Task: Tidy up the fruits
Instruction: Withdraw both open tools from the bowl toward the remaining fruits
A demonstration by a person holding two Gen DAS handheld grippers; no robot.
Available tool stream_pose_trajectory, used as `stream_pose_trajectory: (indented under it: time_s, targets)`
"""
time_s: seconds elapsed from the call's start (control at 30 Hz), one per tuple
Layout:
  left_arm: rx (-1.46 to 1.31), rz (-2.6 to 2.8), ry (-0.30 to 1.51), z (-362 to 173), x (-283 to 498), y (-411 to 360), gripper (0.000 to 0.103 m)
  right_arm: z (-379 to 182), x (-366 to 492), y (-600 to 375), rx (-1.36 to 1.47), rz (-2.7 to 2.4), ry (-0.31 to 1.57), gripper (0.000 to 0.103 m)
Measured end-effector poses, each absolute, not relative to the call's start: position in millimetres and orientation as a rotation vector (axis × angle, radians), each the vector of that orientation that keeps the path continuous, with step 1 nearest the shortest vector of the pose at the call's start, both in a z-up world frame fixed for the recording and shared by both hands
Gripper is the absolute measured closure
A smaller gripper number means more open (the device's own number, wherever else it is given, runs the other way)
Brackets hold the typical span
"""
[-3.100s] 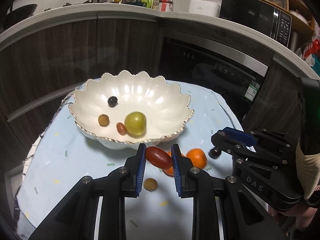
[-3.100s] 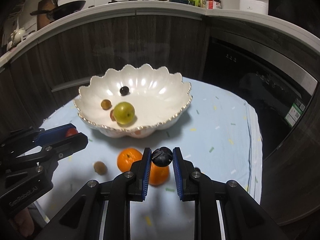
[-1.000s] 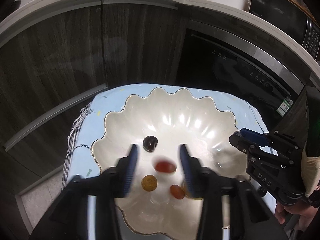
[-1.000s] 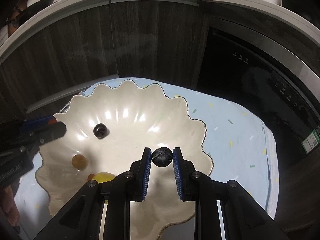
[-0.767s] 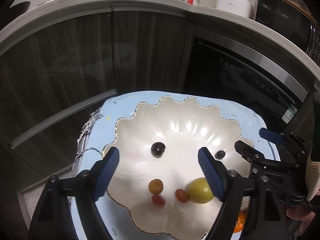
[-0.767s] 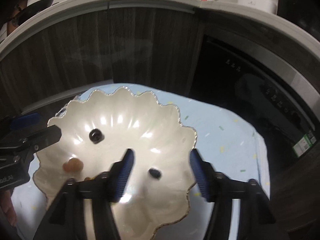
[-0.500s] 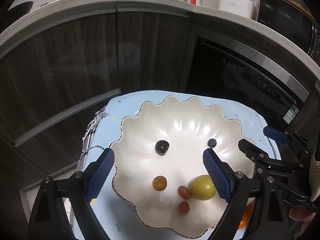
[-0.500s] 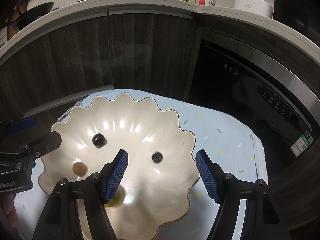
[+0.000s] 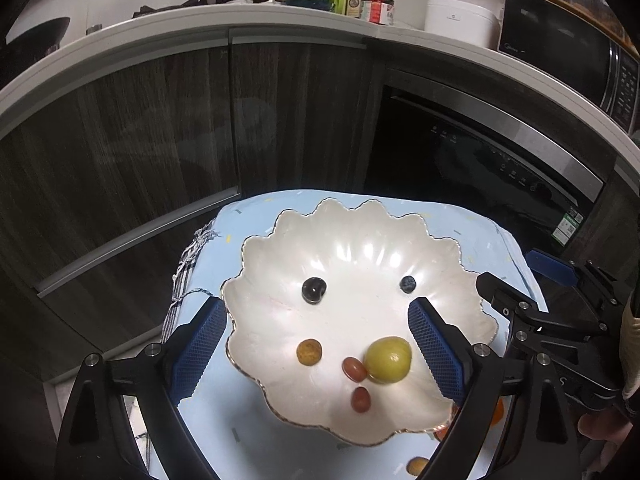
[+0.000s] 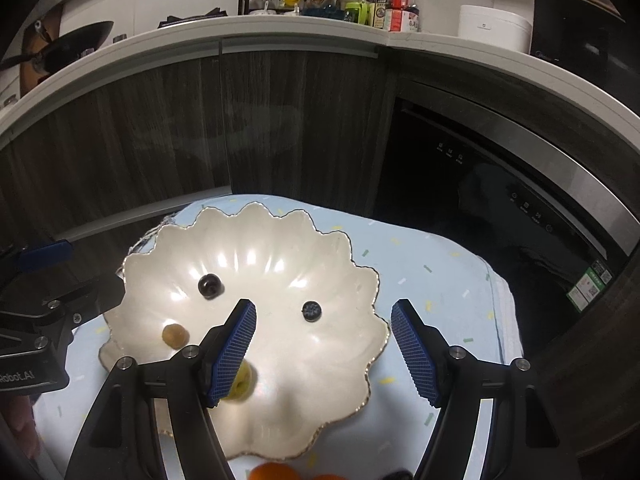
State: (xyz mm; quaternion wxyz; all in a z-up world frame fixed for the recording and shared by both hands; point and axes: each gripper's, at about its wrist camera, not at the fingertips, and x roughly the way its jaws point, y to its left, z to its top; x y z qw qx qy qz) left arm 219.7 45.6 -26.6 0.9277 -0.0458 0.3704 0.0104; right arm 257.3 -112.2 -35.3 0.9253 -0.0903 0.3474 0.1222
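Observation:
A white scalloped bowl (image 9: 360, 240) (image 10: 280, 236) sits on a light blue cloth. In it lie a dark cherry (image 9: 314, 289) (image 10: 210, 285), a blueberry (image 9: 407, 283) (image 10: 311, 311), a brown longan (image 9: 309, 352) (image 10: 175, 335), a yellow-green fruit (image 9: 388, 359) (image 10: 240, 384) and two red grape tomatoes (image 9: 354, 369) (image 9: 361, 399). My left gripper (image 9: 316, 348) hangs open and empty above the bowl. My right gripper (image 10: 324, 348) is open and empty above the bowl's right half. Oranges (image 10: 276, 472) (image 9: 496, 412) lie on the cloth in front of the bowl.
A small brown fruit (image 9: 418, 466) lies on the cloth (image 10: 440, 280) near the front. Dark wood cabinets and a black oven (image 9: 480, 168) stand behind the table. A counter with bottles (image 10: 400, 0) and a white cooker (image 9: 460, 20) runs above.
Both grippers carried fruit over the bowl and opened: the red tomato dropped from the left, the blueberry from the right. Both fruits now rest in the bowl; the grippers stay wide open.

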Motion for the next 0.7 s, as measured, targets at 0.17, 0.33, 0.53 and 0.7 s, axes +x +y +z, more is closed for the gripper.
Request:
stream_pose_trajectory:
  time_s: [0.17, 0.33, 0.53, 0.7]
  targets:
    - [-0.088, 0.016, 0.747, -20.2, 206.3, 37.5, 0.007, -29.3, 244.3, -120.2, -0.172, 0.246, 0.699, 0.032]
    - [-0.077, 0.012, 0.739, -16.7, 194.6, 29.4, 0.006, -25.0, 230.6, -128.6, -0.163, 0.237, 0.684, 0.032]
    - [-0.069, 0.005, 0.737, -15.9, 182.9, 20.5, 0.004, -21.1, 213.2, -139.0, -0.166, 0.222, 0.668, 0.032]
    - [-0.059, -0.004, 0.73, -13.8, 171.4, 11.5, 0.004, -20.7, 201.3, -149.8, -0.151, 0.214, 0.669, 0.032]
